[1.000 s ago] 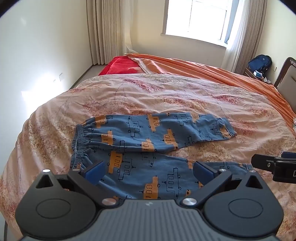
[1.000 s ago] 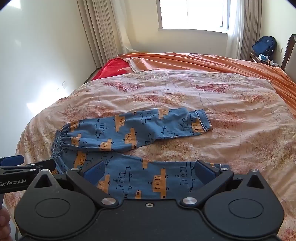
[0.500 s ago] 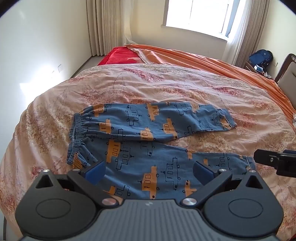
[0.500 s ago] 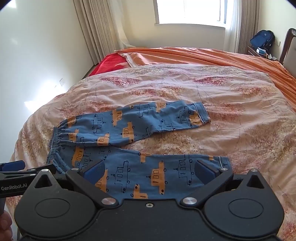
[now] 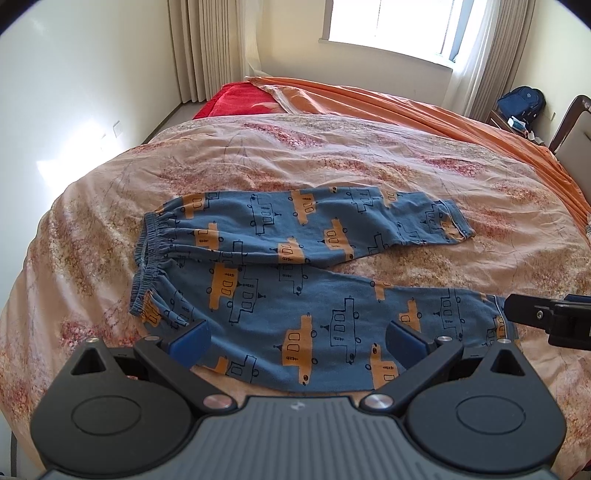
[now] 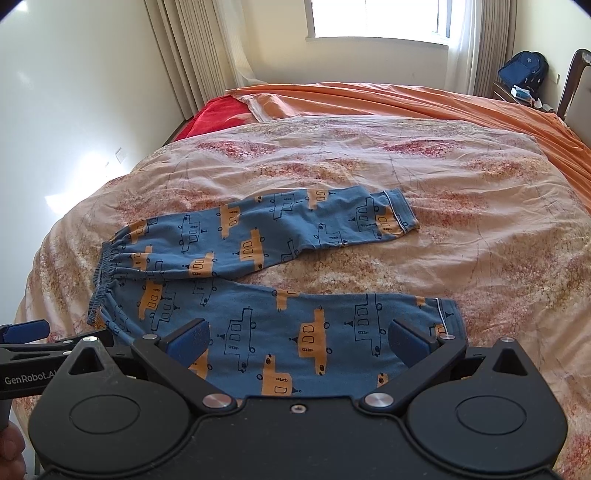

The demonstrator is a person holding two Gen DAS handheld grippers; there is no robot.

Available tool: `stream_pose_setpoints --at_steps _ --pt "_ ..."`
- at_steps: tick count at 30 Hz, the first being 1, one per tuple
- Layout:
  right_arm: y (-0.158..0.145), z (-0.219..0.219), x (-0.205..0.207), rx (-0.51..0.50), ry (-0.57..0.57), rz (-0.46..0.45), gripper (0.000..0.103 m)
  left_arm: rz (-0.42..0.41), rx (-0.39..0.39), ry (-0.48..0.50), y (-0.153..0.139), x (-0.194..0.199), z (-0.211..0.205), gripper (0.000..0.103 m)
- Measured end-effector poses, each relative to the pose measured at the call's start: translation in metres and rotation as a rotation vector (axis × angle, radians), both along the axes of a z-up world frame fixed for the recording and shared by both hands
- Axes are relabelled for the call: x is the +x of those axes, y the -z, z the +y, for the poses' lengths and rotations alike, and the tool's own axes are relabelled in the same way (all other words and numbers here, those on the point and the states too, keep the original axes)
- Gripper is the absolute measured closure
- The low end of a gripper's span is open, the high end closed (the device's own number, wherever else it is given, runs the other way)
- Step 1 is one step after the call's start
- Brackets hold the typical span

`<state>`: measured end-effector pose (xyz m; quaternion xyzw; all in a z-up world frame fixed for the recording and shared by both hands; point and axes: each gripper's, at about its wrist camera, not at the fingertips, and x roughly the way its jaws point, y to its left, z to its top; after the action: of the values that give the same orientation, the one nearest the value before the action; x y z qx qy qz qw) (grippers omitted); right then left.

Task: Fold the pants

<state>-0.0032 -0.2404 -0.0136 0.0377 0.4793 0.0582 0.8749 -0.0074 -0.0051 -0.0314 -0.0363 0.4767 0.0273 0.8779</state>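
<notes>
The blue pants (image 5: 295, 280) with orange and black vehicle drawings lie flat on the bed (image 5: 332, 155), which is covered by a peach flowered quilt. The elastic waistband (image 5: 147, 258) is to the left of both claws, and the two legs spread to the right in a narrow V shape. The far leg ends with its cuff (image 5: 450, 225) ahead and to the right of the left claw (image 5: 299, 339). The near leg lies directly in front of this claw, under the gap between its blue pads (image 5: 190, 338).

The left claw is wide open and holds nothing; its pads stand above the near leg, and I cannot tell if they touch the cloth. The right claw (image 6: 299, 338) is also wide open and empty, and the near leg fills the space between its fingers. The cuff (image 6: 447, 317) of the near leg is just beside its right pad (image 6: 408, 341).

In the left wrist view, the right claw enters from the right edge, near the cuff of the near leg. In the right wrist view, the left claw (image 6: 26, 334) shows at the left edge, near the waistband (image 6: 101, 284).

Beyond the quilt lies an orange sheet (image 5: 443, 118) and a red blanket (image 5: 236, 98). A dark blue backpack (image 6: 522, 70) stands far ahead to the right, below the bright window (image 6: 376, 18) with beige curtains (image 6: 184, 55).
</notes>
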Motion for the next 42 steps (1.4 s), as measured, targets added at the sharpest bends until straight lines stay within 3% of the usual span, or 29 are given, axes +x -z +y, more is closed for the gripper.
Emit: stream_pose_setpoints --at_steps 10,42 --pt "0.013 -0.008 -0.004 -0.011 0.024 0.036 0.000 0.029 -0.001 0.015 0.014 -0.007 -0.007 0.000" --pt "0.013 -0.006 -0.003 -0.010 0.017 0.038 0.000 0.033 -0.006 0.015 0.014 -0.009 -0.007 0.000"
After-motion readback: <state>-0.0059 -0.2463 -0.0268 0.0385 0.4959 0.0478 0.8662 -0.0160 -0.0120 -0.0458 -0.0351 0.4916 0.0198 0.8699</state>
